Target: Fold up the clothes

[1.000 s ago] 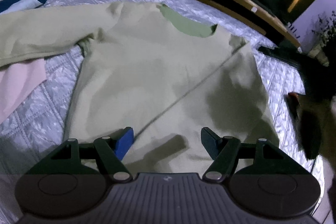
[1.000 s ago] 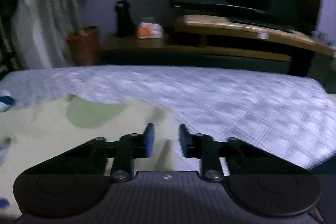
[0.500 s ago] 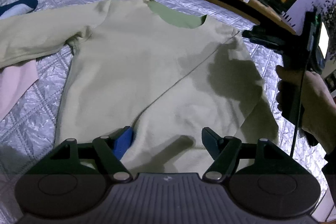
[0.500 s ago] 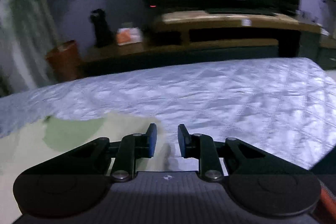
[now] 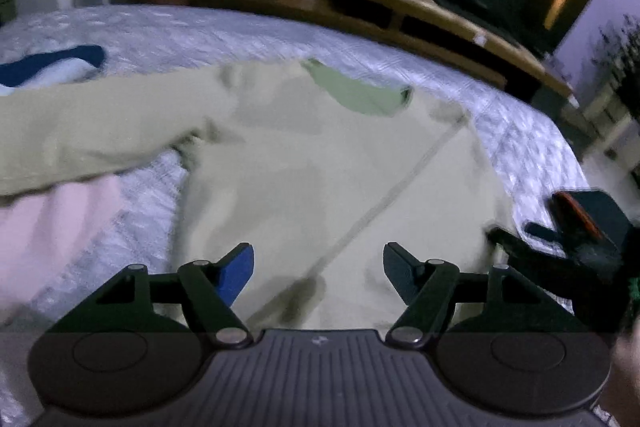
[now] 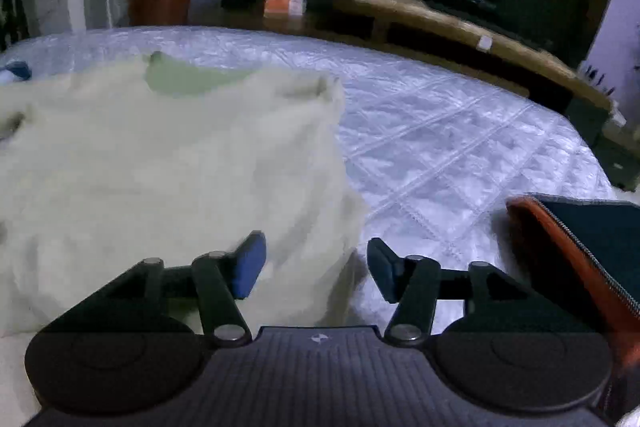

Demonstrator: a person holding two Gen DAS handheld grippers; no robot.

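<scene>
The left hand-held gripper (image 5: 318, 273) hangs over the near hem of a pale green sweatshirt (image 5: 304, 163), its jaws set wide with only flat cloth showing between them and nothing held. The right hand-held gripper (image 6: 316, 263) sits over the sweatshirt's right edge; its jaws are opening, the left pad above the cloth and the right pad above the bare bed cover, and the pads press on nothing. The sweatshirt lies spread face up on a quilted bed (image 6: 460, 155), neck opening at the far side, one sleeve (image 5: 92, 131) stretched out to the left, and the right part already laid inward so that a diagonal edge runs across the body in the left wrist view. A pink garment (image 5: 60, 227) lies partly under that left sleeve, a blue and white one (image 5: 48, 67) farther off at the left, and a dark pouch with an orange zip edge (image 6: 580, 251) rests on the bed near the right gripper. The step in hand looks like the side folds: the right one seems done, the left sleeve is still out. The next move probably calls for a gripper to reach that outstretched sleeve, pinch only the sweatshirt cloth without catching the pink garment beneath, and carry it across the body, keeping the fold straight.
</scene>
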